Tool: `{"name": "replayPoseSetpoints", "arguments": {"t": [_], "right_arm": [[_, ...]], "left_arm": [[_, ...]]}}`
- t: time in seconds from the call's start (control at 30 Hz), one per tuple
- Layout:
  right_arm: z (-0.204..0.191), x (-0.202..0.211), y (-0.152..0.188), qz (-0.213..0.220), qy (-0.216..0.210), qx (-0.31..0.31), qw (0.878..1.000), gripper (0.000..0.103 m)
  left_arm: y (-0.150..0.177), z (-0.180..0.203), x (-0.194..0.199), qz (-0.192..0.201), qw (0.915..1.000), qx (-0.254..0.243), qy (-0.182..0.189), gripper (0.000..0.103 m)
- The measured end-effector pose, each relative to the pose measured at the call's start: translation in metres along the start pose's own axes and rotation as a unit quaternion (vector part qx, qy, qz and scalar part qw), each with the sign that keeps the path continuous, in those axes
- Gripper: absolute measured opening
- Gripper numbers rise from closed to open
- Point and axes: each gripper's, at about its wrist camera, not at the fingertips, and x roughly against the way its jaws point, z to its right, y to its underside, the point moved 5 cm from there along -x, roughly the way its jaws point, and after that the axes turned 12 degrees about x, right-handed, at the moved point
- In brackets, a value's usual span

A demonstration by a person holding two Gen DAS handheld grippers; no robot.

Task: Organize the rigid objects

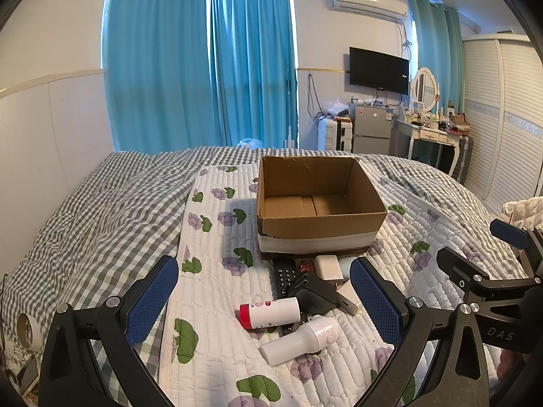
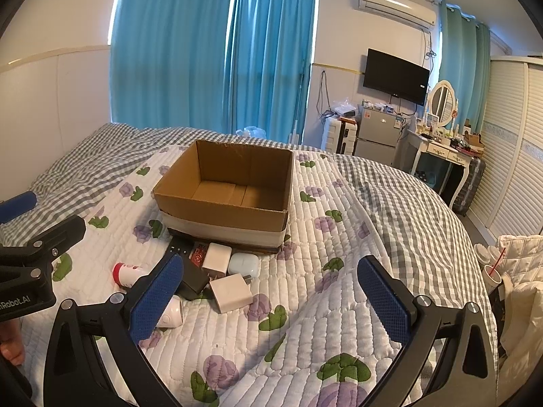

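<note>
An empty open cardboard box (image 1: 319,203) (image 2: 224,196) stands on the quilted floral blanket. In front of it lies a pile of small items: a white bottle with a red cap (image 1: 269,312) (image 2: 130,273), a white handheld device (image 1: 300,339) (image 2: 171,315), a black remote (image 1: 285,276), a black box (image 1: 315,296) (image 2: 193,278), white chargers (image 1: 327,267) (image 2: 230,293) and a pale blue earbud case (image 2: 242,264). My left gripper (image 1: 264,298) is open above the pile. My right gripper (image 2: 271,296) is open to the right of the pile, over the blanket.
The bed has a grey checked cover (image 1: 85,210). Blue curtains (image 1: 200,68) hang behind. A fridge (image 2: 378,132), a dressing table (image 2: 441,149) and a wardrobe (image 2: 512,142) stand at the far right. A roll of tape (image 1: 29,332) lies at the left edge.
</note>
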Motion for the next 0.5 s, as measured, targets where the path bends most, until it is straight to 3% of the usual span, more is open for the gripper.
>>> {"name": "replayPoseSetpoints", "arguments": {"t": [0.5], "right_arm": [[-0.0023, -0.0009, 0.0008, -0.004, 0.001, 0.003, 1.0, 0.103]], "left_arm": [[0.0008, 0.0014, -0.0016, -0.003, 1.0, -0.006, 0.004, 0.103]]}}
